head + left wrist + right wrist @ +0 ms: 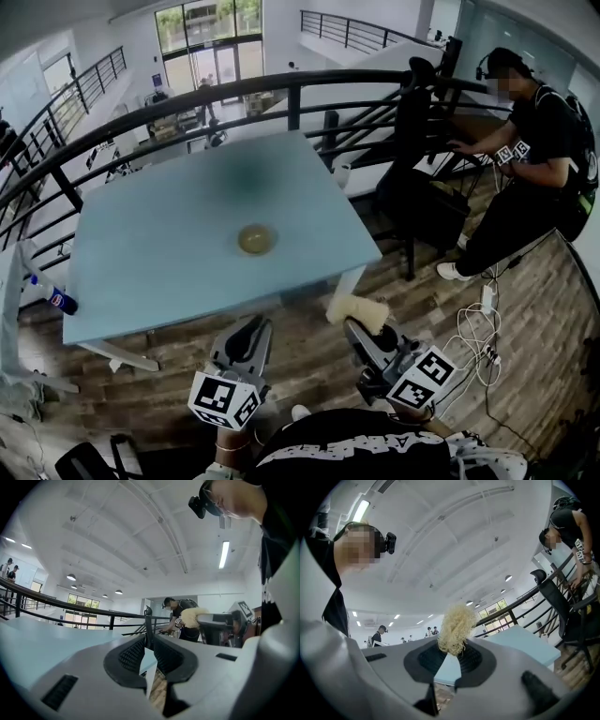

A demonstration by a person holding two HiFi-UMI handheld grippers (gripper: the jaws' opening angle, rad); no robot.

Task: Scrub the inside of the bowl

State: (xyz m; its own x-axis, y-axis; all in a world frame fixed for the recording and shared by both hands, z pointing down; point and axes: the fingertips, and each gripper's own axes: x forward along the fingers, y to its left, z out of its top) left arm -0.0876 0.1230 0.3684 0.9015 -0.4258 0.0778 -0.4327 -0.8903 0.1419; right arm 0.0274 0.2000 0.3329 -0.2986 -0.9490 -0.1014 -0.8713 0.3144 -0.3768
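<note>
A small yellowish bowl (256,239) stands alone near the middle of the light blue table (169,253). Both grippers hang below the table's near edge, over the wooden floor and well short of the bowl. My left gripper (249,330) points toward the table. Its jaws (149,645) stand a narrow gap apart with nothing between them. My right gripper (358,336) is shut on a pale yellow fibrous scrubber (356,310). The scrubber (455,627) sticks up from between the pads.
A dark curved railing (281,84) runs behind the table. A person in black (525,159) stands at the right beside a dark chair (417,178). White cables (473,328) lie on the floor at the right. A blue bottle (58,299) sits at the left edge.
</note>
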